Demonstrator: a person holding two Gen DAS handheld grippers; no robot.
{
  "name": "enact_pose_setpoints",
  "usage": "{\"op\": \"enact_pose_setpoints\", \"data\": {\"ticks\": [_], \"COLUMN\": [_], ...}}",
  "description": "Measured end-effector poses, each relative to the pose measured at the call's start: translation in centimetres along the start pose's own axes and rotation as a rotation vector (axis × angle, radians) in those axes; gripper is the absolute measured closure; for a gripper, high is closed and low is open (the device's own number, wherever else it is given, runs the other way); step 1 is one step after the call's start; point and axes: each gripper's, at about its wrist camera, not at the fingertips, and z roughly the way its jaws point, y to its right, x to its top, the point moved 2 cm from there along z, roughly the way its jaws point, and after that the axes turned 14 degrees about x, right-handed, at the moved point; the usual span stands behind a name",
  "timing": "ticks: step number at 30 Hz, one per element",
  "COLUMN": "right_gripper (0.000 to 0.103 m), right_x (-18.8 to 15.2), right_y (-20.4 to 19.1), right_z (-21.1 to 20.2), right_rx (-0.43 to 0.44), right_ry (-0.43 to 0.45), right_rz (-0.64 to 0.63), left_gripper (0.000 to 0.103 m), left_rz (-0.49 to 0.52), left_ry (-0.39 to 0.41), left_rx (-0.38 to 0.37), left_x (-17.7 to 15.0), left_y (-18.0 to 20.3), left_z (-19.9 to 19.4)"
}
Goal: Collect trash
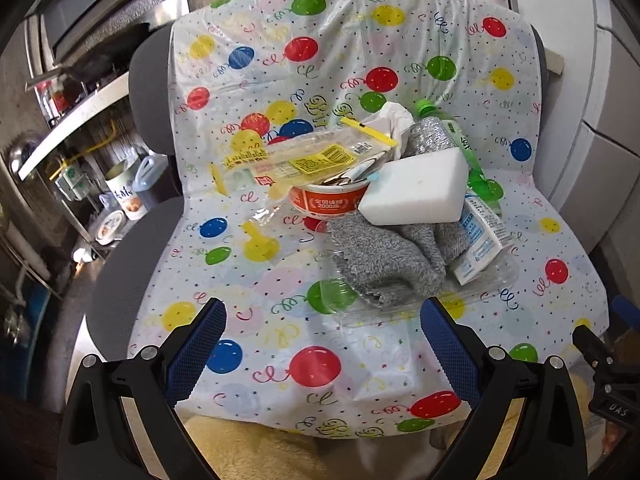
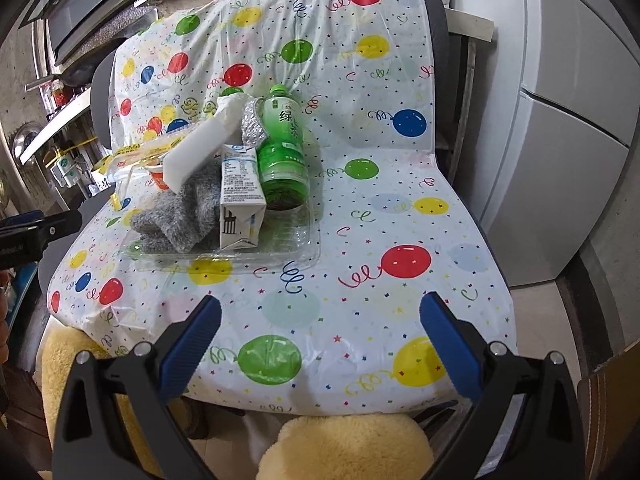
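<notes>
A chair wears a balloon-print plastic sheet; on its seat the trash sits heaped in a clear tray: a grey cloth, a green bottle, a white sponge, a milk carton, a red cup; the left gripper and right gripper hang spread wide, holding nothing.

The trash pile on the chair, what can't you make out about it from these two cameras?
- Red cup: its inside is covered by the yellow wrapper and white sponge in the left wrist view.
- Green bottle: its base is blurred behind the clear tray rim in the right wrist view.
- Milk carton: its print is too small to read.
</notes>
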Motion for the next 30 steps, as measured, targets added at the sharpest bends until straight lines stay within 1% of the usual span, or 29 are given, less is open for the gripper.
{"op": "enact_pose_setpoints", "data": {"ticks": [3,5,8,10,13,17,25,28,30], "right_gripper": [0.006,0.006,0.006,0.006,0.006,0.006,0.006,0.006,0.006], "right_x": [0.3,0.6,1.0,1.6,2.4,3.4,4.7,4.9,5.0], "right_y": [-0.6,-1.1,-2.0,-2.4,-2.8,-3.3,-4.8,-5.5,-5.9], "right_z": [-0.6,-1.1,-1.9,-2.4,-3.0,-3.7,-4.4,-4.0,-3.7], "right_rx": [-0.031,-0.05,-0.061,-0.065,-0.074,-0.09,-0.101,-0.115,-0.109], "right_ry": [0.003,0.004,0.014,0.026,0.039,0.05,0.099,0.091,0.086], "right_rz": [-0.01,-0.02,-0.038,-0.042,-0.04,-0.044,-0.097,-0.122,-0.127], "left_gripper": [0.007,0.007,0.007,0.007,0.007,0.007,0.007,0.007,0.007], "left_rz": [-0.012,-0.011,0.002,-0.008,-0.032,-0.054,-0.04,-0.049,-0.055], "left_ry": [0.011,0.02,0.03,0.027,0.005,-0.005,-0.017,-0.014,-0.013], "left_rx": [-0.022,-0.022,0.021,0.031,0.019,0.014,-0.02,-0.027,-0.023], "left_x": [0.0,0.0,0.1,0.1,0.2,0.2,0.1,0.1,0.1], "left_y": [-0.6,-1.0,-1.5,-2.0,-2.8,-3.9,-4.3,-4.8,-5.1], "left_z": [-0.9,-1.4,-1.9,-2.0,-1.8,-1.6,-0.9,-0.6,-0.5]}}
